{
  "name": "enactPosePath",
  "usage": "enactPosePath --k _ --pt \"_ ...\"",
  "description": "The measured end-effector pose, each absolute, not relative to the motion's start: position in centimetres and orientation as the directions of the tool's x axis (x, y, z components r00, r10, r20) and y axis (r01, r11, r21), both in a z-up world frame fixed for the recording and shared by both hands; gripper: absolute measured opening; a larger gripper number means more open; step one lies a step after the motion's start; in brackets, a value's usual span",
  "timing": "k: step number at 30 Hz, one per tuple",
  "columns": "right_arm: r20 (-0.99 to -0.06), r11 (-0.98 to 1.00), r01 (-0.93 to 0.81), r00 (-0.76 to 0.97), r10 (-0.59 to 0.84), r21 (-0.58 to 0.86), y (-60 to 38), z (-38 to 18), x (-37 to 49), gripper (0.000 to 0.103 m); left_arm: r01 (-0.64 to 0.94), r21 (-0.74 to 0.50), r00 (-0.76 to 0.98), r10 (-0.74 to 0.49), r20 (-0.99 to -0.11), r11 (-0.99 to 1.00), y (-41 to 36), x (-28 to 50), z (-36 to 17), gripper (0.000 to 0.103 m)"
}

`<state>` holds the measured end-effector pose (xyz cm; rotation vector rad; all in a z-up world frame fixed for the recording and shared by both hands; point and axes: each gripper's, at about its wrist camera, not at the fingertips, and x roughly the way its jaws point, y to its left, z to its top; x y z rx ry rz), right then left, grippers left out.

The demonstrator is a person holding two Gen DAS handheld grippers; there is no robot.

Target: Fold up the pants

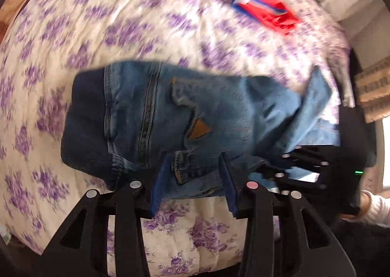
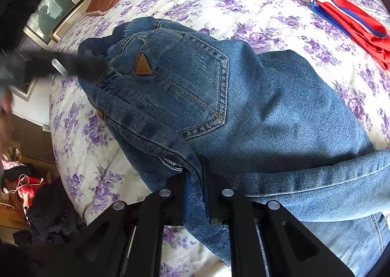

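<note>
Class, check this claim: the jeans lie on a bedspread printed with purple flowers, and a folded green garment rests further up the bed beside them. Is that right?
One detail is wrong. The folded garment further up the bed is red with blue and white stripes, not green, as the right wrist view shows clearly. The jeans do lie on the bedspread printed with purple flowers.

No readable text, brand name or number appears anywhere; the brown triangular leather patch (image 2: 143, 65) on the back pocket of the blue denim jeans (image 2: 256, 111) shows no legible lettering.
</note>
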<state>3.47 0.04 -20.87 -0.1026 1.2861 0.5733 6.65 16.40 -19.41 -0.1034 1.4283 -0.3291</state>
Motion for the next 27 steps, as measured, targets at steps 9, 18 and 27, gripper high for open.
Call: enactPosePath --k 9,18,27 --pt "-0.917 0.843 -0.464 0.141 0.373 0.272 -1.8 -16.3 2.6 0.044 -0.067 -0.385 0.096 -0.378 -0.921 0.920 19.2 7.5 -22.4 0.027" --pt "-0.963 0.992 -0.121 0.268 0.003 -0.031 -18.7 -9.0 10.4 0.054 -0.068 -0.384 0.136 -0.373 -0.918 0.921 19.6 6.4 -22.1 0.025" --pt "-0.999 0.935 0.352 -0.046 -0.012 -0.028 -30.1 -15.8 20.3 0.052 -0.077 -0.436 0.149 -0.422 -0.894 0.897 20.7 6.0 -22.5 0.024"
